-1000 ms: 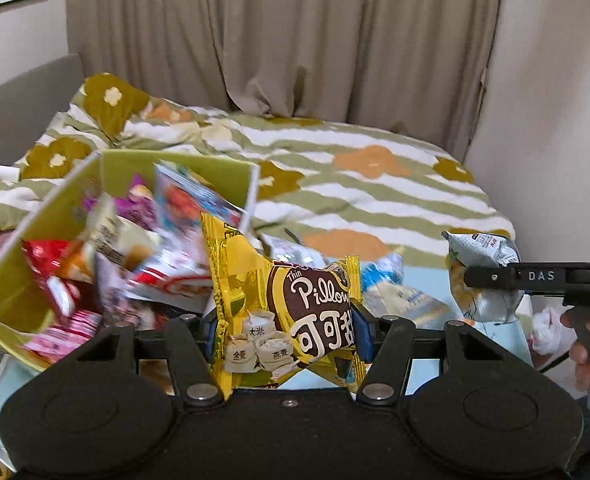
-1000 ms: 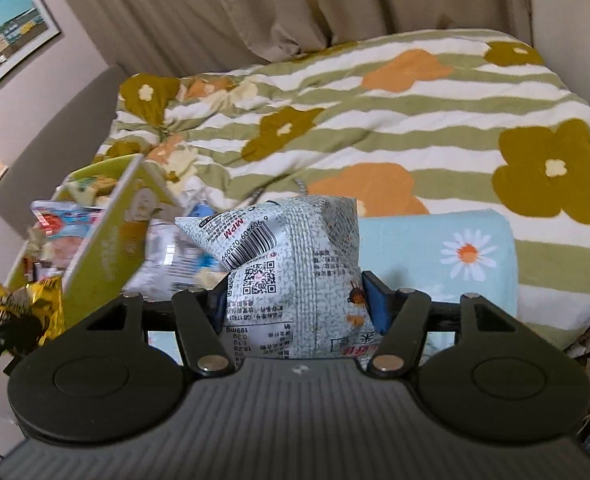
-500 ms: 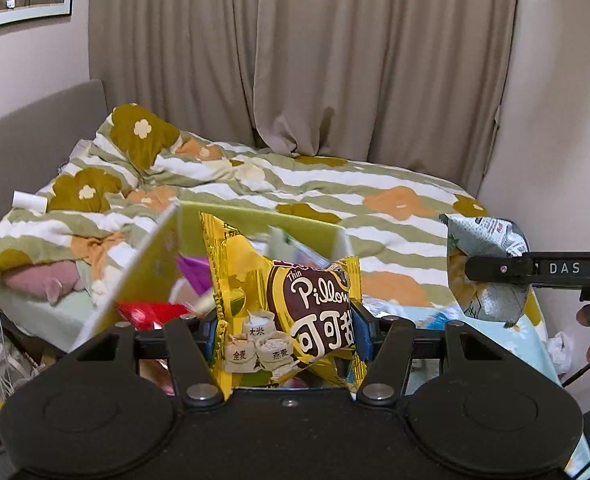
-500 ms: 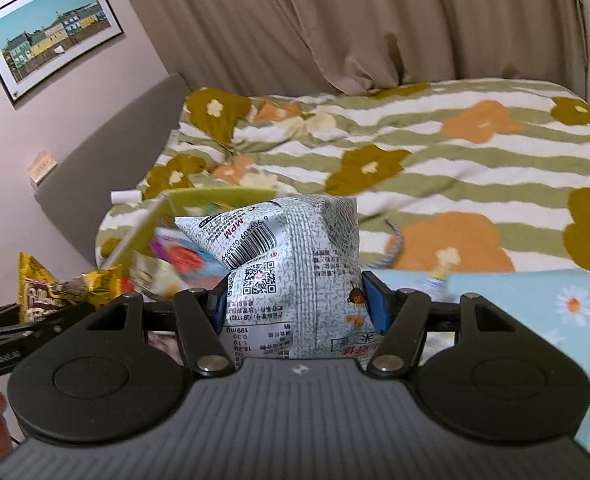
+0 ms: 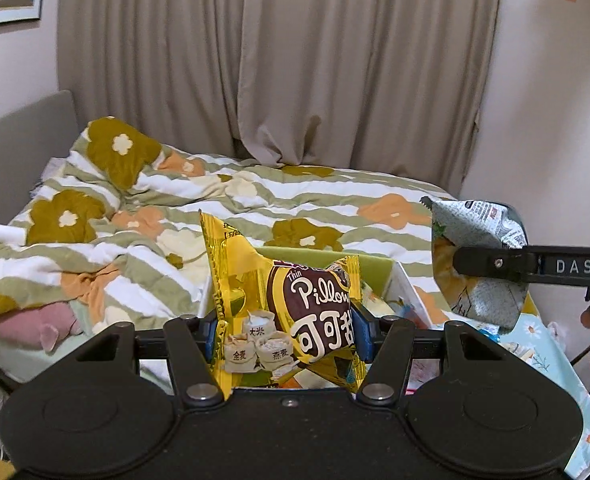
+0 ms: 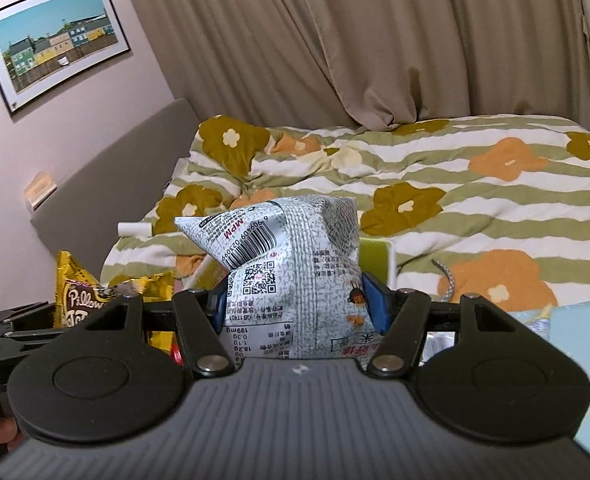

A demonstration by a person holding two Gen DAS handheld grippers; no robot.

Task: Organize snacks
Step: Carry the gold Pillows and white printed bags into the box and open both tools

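Note:
My left gripper (image 5: 285, 330) is shut on a yellow Pillow snack bag (image 5: 295, 308) and holds it up above the green box (image 5: 375, 270), whose far wall and right rim show behind the bag. My right gripper (image 6: 295, 306) is shut on a grey-white snack pouch (image 6: 291, 272), held up in the air. The pouch also shows at the right of the left wrist view (image 5: 475, 256), pinched in the right gripper's fingers (image 5: 495, 262). The yellow bag shows at the left of the right wrist view (image 6: 83, 294). The box's contents are mostly hidden.
A bed with a green-striped flower duvet (image 5: 255, 208) lies behind the box. A light blue daisy cloth (image 6: 583, 344) lies at the right with a few wrappers (image 6: 439, 340) on it. Beige curtains (image 5: 295, 60) hang behind. A grey headboard (image 6: 127, 176) stands at the left.
Both grippers have risen and tilted up with their bags still held. The green box has dropped low in both views and its snacks are now mostly hidden.

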